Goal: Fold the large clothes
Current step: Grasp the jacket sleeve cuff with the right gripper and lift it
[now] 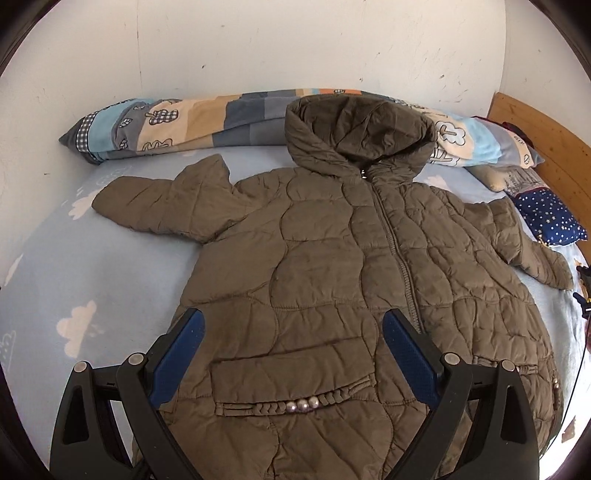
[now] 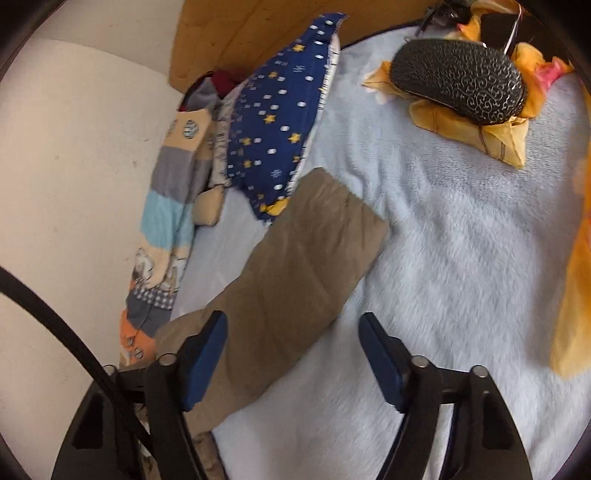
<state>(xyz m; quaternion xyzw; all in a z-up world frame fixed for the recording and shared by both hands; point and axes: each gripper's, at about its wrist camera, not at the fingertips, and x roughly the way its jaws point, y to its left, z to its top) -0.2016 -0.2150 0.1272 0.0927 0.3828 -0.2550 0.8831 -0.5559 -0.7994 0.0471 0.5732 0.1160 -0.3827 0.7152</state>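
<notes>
An olive quilted hooded jacket (image 1: 332, 258) lies spread face up on the light blue bed sheet (image 1: 92, 280), zipped, with both sleeves out to the sides. My left gripper (image 1: 293, 325) hovers open over the lower front of the jacket, above its braided pocket trim; nothing sits between its blue pads. In the right wrist view one jacket sleeve (image 2: 295, 266) stretches diagonally across the sheet toward the star pillow. My right gripper (image 2: 293, 325) hangs open just above the sleeve's lower part, the left pad over the fabric, the right pad over bare sheet; the pads are not pressing on the cloth.
A rolled patchwork blanket (image 1: 207, 122) lies along the white wall behind the hood. A navy star-print pillow (image 2: 280, 122) rests by the wooden headboard (image 2: 258, 33). A dark patterned case (image 2: 458, 81) sits on orange cloth (image 2: 480, 136) at the bed's far right.
</notes>
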